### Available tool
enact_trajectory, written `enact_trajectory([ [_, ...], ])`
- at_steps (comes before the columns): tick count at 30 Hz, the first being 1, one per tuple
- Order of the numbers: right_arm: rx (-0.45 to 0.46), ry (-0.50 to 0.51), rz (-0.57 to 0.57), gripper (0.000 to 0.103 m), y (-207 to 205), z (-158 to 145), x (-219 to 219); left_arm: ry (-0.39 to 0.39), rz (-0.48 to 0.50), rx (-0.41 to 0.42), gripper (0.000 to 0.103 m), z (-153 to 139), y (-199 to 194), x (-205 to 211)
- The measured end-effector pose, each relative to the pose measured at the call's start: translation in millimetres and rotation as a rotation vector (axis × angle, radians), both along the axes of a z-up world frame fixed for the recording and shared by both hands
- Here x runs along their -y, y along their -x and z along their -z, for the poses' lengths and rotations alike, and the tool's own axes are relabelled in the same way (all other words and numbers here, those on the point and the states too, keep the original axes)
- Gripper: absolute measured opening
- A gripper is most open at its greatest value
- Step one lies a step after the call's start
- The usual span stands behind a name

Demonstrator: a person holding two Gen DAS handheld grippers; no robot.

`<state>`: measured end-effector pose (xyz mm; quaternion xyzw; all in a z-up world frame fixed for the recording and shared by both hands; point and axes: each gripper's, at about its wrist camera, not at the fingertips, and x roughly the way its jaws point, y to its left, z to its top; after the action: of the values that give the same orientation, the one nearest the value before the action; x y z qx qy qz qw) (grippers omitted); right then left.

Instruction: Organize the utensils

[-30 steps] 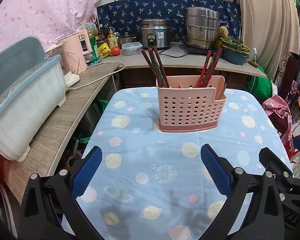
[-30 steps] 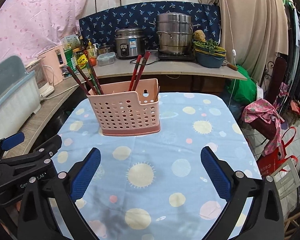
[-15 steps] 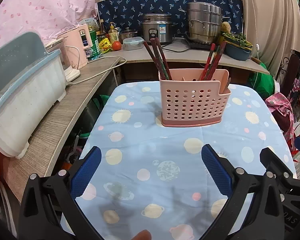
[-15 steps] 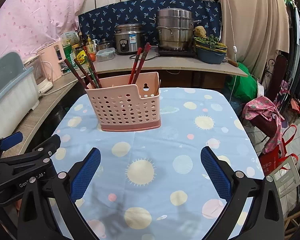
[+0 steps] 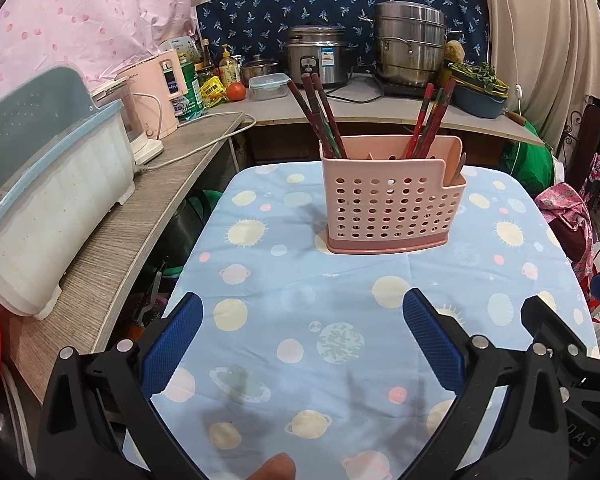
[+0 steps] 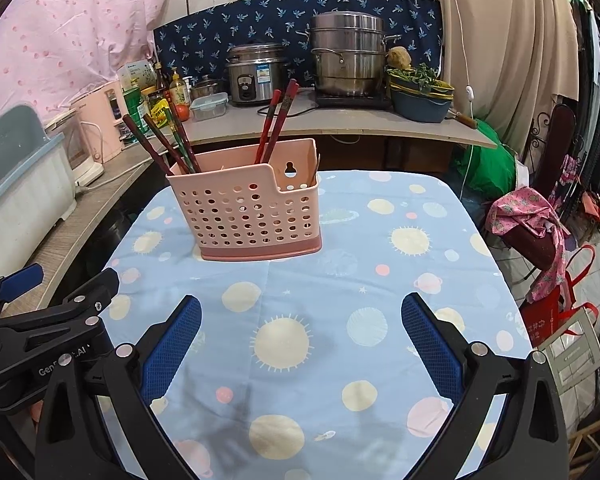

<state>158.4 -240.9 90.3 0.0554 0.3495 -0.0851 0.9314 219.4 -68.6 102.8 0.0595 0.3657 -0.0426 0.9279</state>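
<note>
Left wrist: caddy [image 5: 392,200] sits lower than before | both tongs [image 5: 302,334] [image 6: 300,332] stay spread, empty

Pink utensil caddy [image 5: 392,200] with chopsticks [image 5: 318,114] upright on planet-print tablecloth [image 5: 340,300], beyond spread fingers [image 5: 172,344].

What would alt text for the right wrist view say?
A pink perforated plastic utensil holder with dark red chopsticks stands on a blue planet-print tablecloth. The open right gripper, empty, frames the foreground, with the left gripper beside it.
</note>
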Motion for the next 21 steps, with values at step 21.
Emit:
enact_trajectory([
  [21, -0.002, 0.002, 0.001, 0.097, -2.3, 2.3, 1.0, -0.012, -0.015, -0.004, 0.096, 1.8, -3.5, -0.1],
])
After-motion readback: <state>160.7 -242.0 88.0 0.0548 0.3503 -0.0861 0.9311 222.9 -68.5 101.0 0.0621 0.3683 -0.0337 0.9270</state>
